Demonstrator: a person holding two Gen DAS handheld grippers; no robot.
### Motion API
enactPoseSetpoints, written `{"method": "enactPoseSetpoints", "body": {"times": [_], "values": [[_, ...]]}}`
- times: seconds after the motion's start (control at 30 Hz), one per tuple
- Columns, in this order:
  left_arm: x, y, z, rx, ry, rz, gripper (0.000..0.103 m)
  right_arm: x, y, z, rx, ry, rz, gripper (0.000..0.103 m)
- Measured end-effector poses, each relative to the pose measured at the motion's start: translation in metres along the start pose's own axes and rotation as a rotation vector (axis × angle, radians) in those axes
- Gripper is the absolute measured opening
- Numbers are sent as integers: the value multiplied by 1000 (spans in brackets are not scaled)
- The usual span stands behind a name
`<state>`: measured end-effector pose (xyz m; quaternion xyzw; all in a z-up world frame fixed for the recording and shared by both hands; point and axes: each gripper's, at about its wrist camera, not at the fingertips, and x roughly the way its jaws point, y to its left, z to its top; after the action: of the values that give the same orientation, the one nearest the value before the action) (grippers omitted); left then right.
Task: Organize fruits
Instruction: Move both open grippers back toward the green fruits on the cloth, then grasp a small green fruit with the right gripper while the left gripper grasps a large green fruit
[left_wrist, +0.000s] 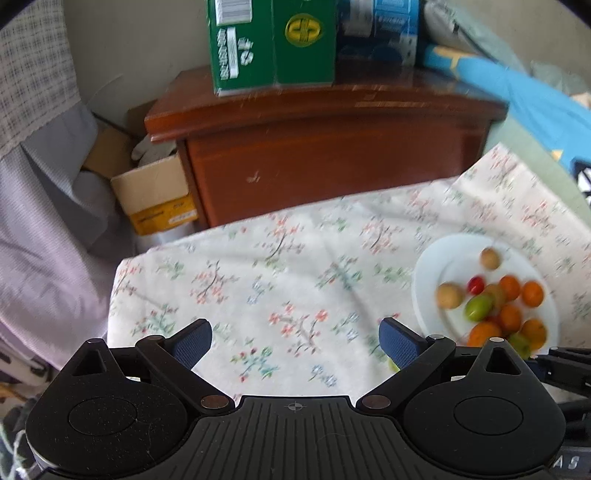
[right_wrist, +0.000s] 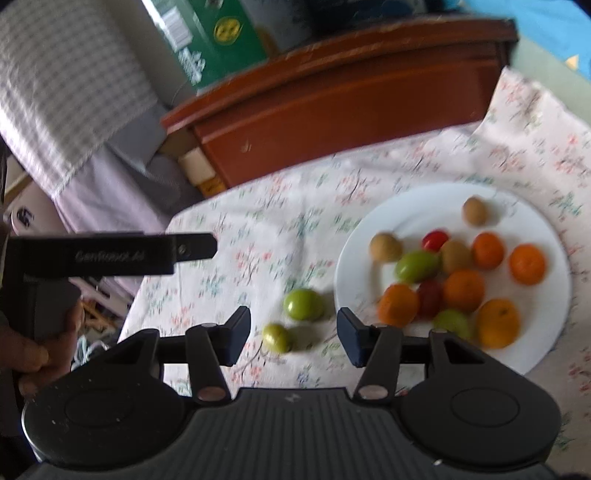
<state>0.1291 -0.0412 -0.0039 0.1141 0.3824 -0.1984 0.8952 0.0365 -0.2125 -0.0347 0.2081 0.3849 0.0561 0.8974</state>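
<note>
A floral cloth (left_wrist: 280, 266) is spread over the work surface. Behind it a reddish-brown wooden cabinet (left_wrist: 325, 147) is seen, with a green carton (left_wrist: 273, 44) and a blue package (left_wrist: 380, 29) set on top. An open cardboard box (left_wrist: 155, 192) is wedged beside the cabinet; what may be a checked curtain (left_wrist: 33, 66) hangs at the left.

blur: both views smeared | green carton (left_wrist: 273, 40): top cut off | white plate (left_wrist: 428, 266): near rim hidden
</note>
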Motion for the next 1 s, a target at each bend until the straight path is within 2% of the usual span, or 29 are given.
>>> {"method": "enactPoseSetpoints", "body": {"times": [0.13, 0.33, 0.57, 0.7, 0.87, 1.0], "values": [[3, 4, -1, 10, 15, 34, 98, 12, 7, -7, -24, 22, 23, 52], [9, 9, -2, -31, 48, 7, 98, 25, 17, -14, -94, 26, 9, 50], [12, 4, -2, -14, 54, 10, 98, 41, 26, -21, -171, 36, -28, 37], [14, 4, -2, -20, 55, -10, 98, 48, 28, -25, -193, 35, -45, 26], [17, 1, -4, -17, 47, -56, 98, 46, 30, -24, -204, 40, -43, 25], [15, -4, -8, 17, 19, -97, 97, 26, 26, -18, -182, 36, -61, 25]]}}
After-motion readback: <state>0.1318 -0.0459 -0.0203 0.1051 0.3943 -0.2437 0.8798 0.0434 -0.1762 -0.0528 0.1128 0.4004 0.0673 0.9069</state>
